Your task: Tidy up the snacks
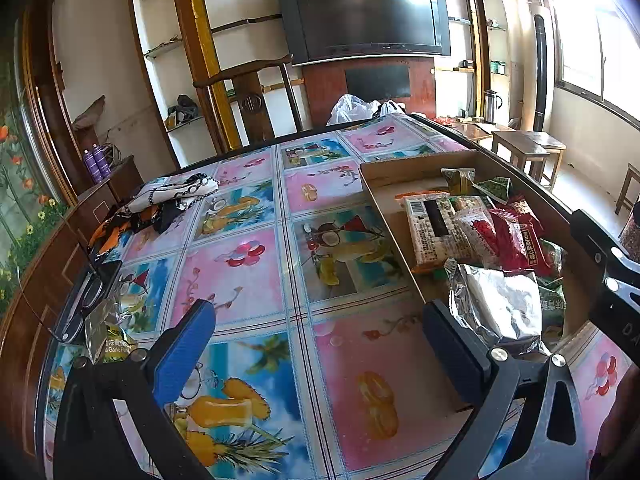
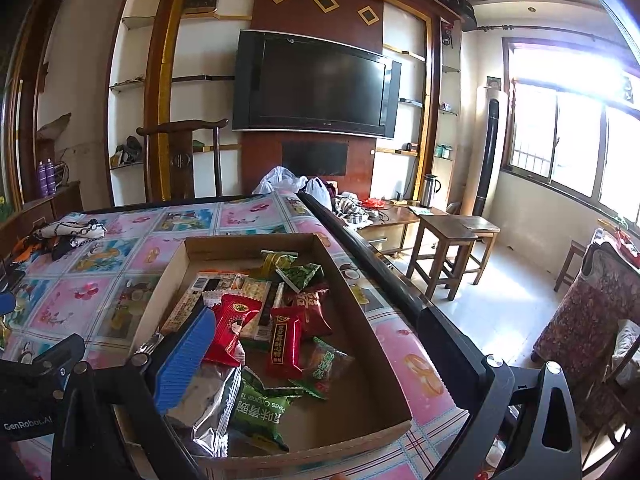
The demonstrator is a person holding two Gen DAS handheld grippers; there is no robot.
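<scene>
The left gripper [image 1: 316, 344] hovers low over the surface [image 1: 256, 280], its jaws spread wide with nothing between them. Its blue-padded finger [image 1: 184, 352] sits over a pineapple-and-drink panel of the patterned cloth, and its black finger [image 1: 456, 348] lies just beside the near corner of the cardboard tray [image 1: 384, 200], close to a silver foil packet [image 1: 496, 304] inside it. At the left gripper's far left, a green garlic-flavour snack packet [image 1: 108, 340] lies on the surface outside the tray, next to a pair of glasses [image 1: 80, 304].

The right gripper [image 2: 328, 344] is poised above the tray [image 2: 360, 436], angled forward and slightly downward, jaws also wide apart and empty. Its blue finger [image 2: 188, 360] hangs over the tray's left part, above the foil packet [image 2: 208, 408]; its black finger [image 2: 452, 352] reaches past the tray's right wall, over the surface's edge.

The tray holds the gathered snacks in a loose heap: a green pea packet [image 2: 260, 408] at the near end, red wrapped sweets [image 2: 284, 340] in the middle, a white bar-coded pack [image 2: 188, 304], and small green packets [image 2: 300, 272] toward the far end.

Farther off, a crumpled scarf [image 1: 172, 196] lies at the surface's far left. Beyond stand a wooden chair [image 1: 252, 96], a wall-mounted television [image 1: 360, 12] and wooden stools [image 2: 448, 248] by the window.
</scene>
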